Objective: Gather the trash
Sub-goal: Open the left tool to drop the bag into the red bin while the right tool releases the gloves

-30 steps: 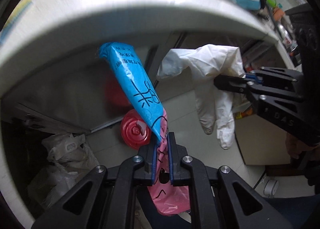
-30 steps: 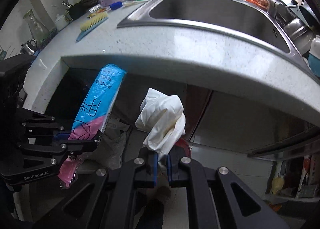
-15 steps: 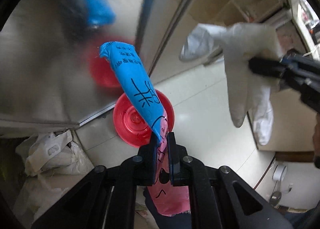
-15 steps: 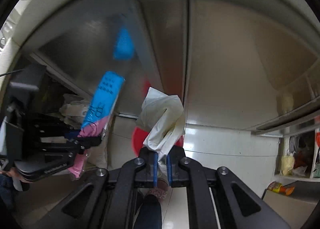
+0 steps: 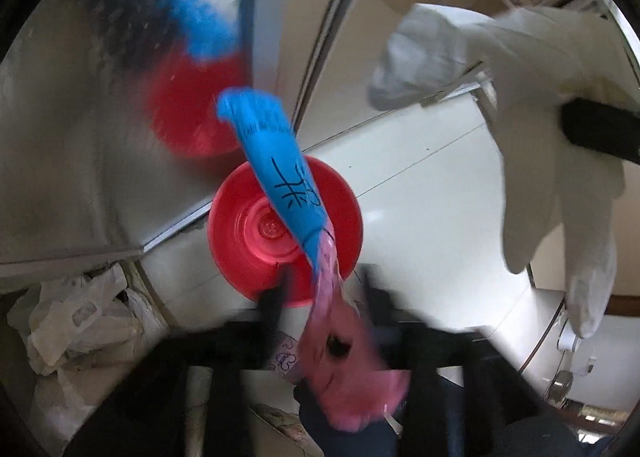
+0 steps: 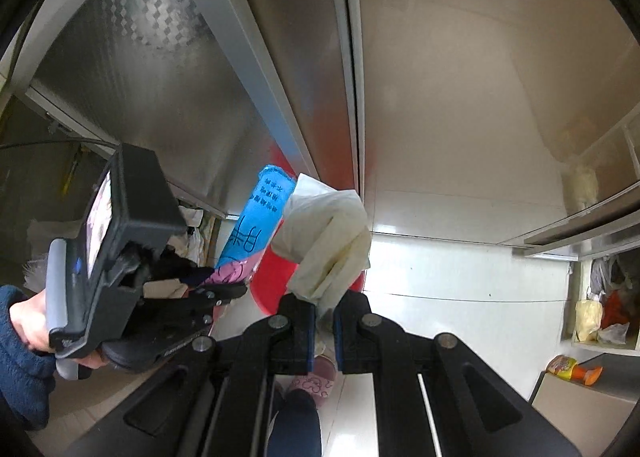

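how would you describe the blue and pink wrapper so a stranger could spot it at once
Start at the red bin on the pale floor by the steel cabinet. Right above it, a long wrapper sits between the left hand-held gripper's opening jaws. It is bright blue with black writing and pink at the bottom; the neighbouring glove is white.

Motion blur smears the left gripper [image 5: 324, 293] beside the red bin [image 5: 240, 253]; the wrapper's [image 5: 280, 177] pink end blurs too.

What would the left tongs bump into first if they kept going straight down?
Probably the red bin on the floor, though depth is unclear. The left tongs are opening, with the blue-and-pink wrapper between them.
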Tool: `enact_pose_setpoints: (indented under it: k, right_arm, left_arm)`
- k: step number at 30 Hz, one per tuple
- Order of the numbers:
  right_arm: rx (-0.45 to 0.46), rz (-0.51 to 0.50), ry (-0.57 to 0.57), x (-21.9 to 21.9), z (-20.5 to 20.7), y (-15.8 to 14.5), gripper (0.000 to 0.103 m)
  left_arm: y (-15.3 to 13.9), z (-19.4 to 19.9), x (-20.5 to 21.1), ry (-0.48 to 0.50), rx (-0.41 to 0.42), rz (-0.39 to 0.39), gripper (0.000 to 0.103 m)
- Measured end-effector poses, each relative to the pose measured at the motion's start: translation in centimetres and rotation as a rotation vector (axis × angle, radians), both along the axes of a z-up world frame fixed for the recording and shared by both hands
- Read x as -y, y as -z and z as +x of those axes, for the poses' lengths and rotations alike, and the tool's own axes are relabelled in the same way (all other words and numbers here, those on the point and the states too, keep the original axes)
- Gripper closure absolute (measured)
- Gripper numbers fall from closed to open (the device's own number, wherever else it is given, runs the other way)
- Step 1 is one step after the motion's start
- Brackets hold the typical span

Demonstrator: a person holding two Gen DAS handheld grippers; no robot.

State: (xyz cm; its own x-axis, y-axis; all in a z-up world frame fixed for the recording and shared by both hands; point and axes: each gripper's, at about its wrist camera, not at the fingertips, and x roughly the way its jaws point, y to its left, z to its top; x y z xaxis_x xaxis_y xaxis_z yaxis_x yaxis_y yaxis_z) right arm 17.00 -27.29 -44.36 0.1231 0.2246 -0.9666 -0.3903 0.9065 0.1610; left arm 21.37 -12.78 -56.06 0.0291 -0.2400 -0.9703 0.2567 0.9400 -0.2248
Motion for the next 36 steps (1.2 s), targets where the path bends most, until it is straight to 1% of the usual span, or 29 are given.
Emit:
enact_pose_setpoints:
  k: [3,4,8,11,12,13,16,17,21,24,25,27,30,35,36]
  right_arm:
    - [-0.006,-0.009,0.001,-0.3,0.1,-0.1,0.097]
    - [-0.008,-0.010,-0.001,-0.3,0.0,-0.1,0.097]
    - [-0.017,-0.013,-0.015,-0.4,-0.5,0.1,0.097]
    - [-0.029,-0.009,-0.032,-1.0,-1.2,0.2,0.097]
    - [-0.035,-0.006,-0.035,-1.0,-1.2,0.4,0.097]
    - [-0.043,0.000,-0.040,-1.3,-1.3,0.4,0.097]
    - [-0.050,0.011,-0.067,-2.1,-1.3,0.6,0.097]
    - [-0.054,0.014,-0.077,-2.6,-1.3,0.8,0.097]
    - [-0.070,0.013,-0.112,-3.4,-0.9,2.4,0.097]
    - [-0.079,0.003,-0.134,-3.9,-0.6,4.0,0.097]
    - [-0.083,0.000,-0.138,-4.1,-0.6,4.4,0.097]
    - [-0.095,-0.002,-0.142,-4.7,-0.6,5.0,0.097]
    - [-0.111,-0.008,-0.160,-5.3,-0.5,5.9,0.097]
    - [-0.102,-0.037,-0.210,-6.2,-0.5,6.8,0.097]
    - [-0.102,-0.043,-0.219,-6.4,-0.5,7.0,0.095]
  left_arm:
    - [-0.3,-0.1,-0.2,-0.012,0.012,0.025,0.040]
    - [-0.5,-0.3,-0.4,-0.014,0.017,0.024,0.036]
    - [-1.6,-0.8,-1.0,-0.019,0.053,0.024,0.035]
    - [-2.5,-1.2,-2.2,-0.067,0.079,0.049,0.034]
    - [-2.8,-1.5,-2.7,-0.084,0.086,0.051,0.032]
    - [-3.2,-1.7,-3.0,-0.096,0.091,0.054,0.026]
    - [-3.9,-2.1,-4.1,-0.131,0.104,0.065,0.025]
    - [-4.0,-2.1,-4.3,-0.133,0.106,0.064,0.021]
    - [-4.2,-2.3,-5.0,-0.112,0.148,0.091,0.015]
    - [-3.5,-2.2,-5.8,-0.116,0.164,0.093,0.002]
    - [-3.4,-2.1,-6.1,-0.128,0.164,0.097,0.000]
    - [-3.1,-2.1,-6.7,-0.156,0.161,0.097,0.000]
    - [-3.0,-2.3,-7.4,-0.182,0.148,0.077,0.000]
    - [-2.6,-2.5,-7.9,-0.203,0.129,0.078,0.000]
    - [-2.5,-2.5,-8.1,-0.207,0.127,0.076,0.000]
